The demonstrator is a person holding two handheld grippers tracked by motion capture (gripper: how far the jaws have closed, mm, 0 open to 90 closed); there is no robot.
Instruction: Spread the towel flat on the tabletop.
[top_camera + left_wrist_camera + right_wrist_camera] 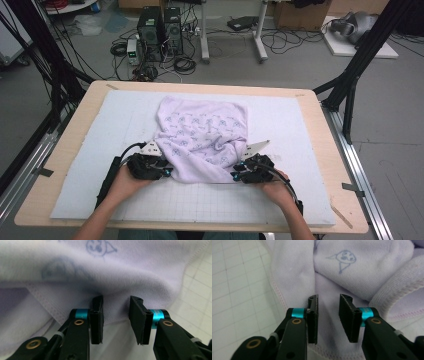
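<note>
- Garment (202, 137) of pale lilac knit, printed with small blue drawings, lies crumpled on the white gridded mat (280, 130) that covers the wooden desk (75, 135); we see it sitting near the middle of the mat, its near edge folded toward us.
- We hold the left tool (167, 172) at the garment's near left edge, our left hand (125, 182) behind it; in the left gripper view the left tool (116, 320) has its jaws parted, with a rolled fold of the fabric (112, 277) lying between and just beyond the tips, not pinched.
- We hold the right tool (236, 175) at the near right edge, our right hand (277, 190) behind it; in the right gripper view the right tool (328, 320) also stands with jaws apart over the fabric, a stitched hem (278, 297) running to its left and a ribbed band (399, 290) to its right.
- Beyond the desk, on the grey floor, we see computer towers (160, 30) and tangled cables (185, 62).
</note>
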